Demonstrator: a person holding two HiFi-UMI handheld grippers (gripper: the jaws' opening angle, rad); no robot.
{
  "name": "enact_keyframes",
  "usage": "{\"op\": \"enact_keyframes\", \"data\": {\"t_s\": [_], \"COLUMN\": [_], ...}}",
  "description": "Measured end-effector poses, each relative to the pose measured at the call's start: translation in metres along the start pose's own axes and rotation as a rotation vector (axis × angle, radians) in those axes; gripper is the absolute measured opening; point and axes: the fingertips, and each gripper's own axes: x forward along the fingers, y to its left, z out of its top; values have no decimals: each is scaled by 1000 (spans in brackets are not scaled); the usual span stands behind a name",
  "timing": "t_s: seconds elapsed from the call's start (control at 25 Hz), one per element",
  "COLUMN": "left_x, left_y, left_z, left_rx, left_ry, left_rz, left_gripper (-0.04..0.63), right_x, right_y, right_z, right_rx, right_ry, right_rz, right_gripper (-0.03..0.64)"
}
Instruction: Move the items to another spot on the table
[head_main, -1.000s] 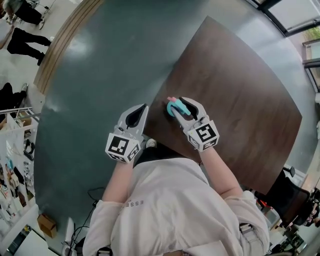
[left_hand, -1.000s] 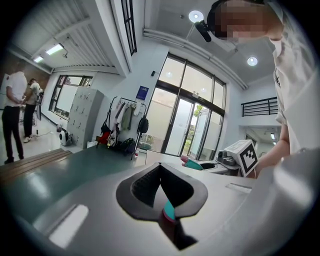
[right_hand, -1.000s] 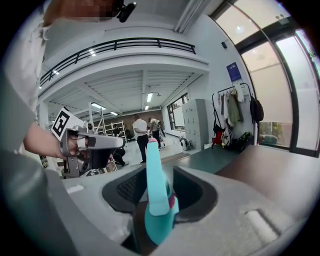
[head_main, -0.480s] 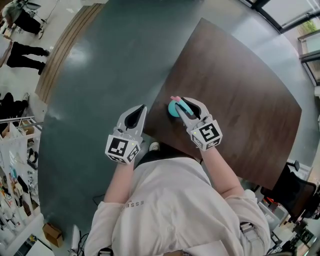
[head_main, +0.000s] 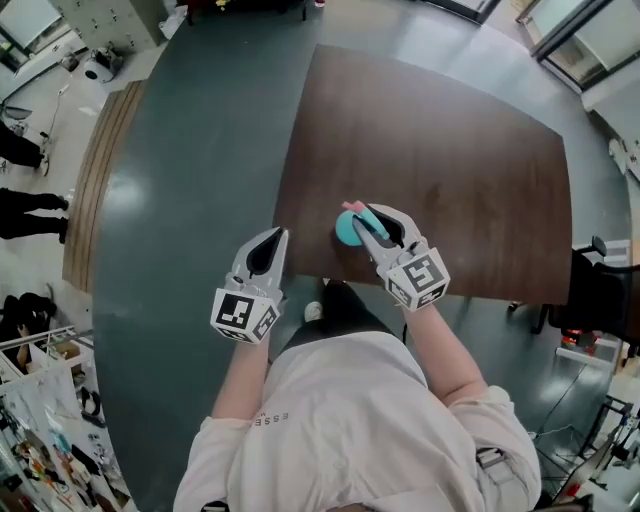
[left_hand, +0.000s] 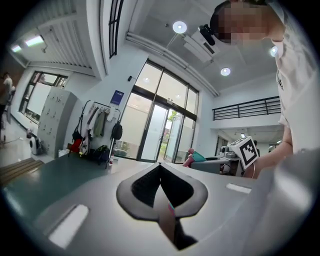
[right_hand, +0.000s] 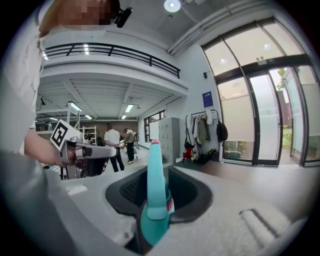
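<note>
Firstly, head view: teal item (head_main: 347, 229), rounded body with a pink tip, at lower centre of frame over the near edge of the brown table (head_main: 450, 140). It is partly covered by the right gripper (head_main: 368, 213). Left gripper (head_main: 274, 236) sits lower left, over grey floor (head_main: 200, 150).

Left gripper view: jaws together, nothing between them.

Right gripper view: jaws have just been closing and clamp the teal item upright at mid-frame. Its base is hidden between them, and what kind of item it is cannot be told.
</note>
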Motion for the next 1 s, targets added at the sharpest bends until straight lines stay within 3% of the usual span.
{"op": "enact_keyframes", "data": {"t_s": [0.24, 0.56, 1.0], "left_x": [9, 45, 79], "left_y": [-45, -142, -328], "left_z": [-9, -28, -66], "left_rx": [16, 50, 95], "left_ry": [9, 67, 115], "left_rz": [-125, -336, -583], "left_gripper": [17, 17, 17], "right_x": [-75, -193, -388], "right_y": [-7, -39, -61], "right_z": [-18, -49, -88], "right_rx": [36, 97, 139], "right_ry": [-4, -28, -54], "right_rz": [-199, -453, -691], "right_gripper": [87, 86, 84]}}
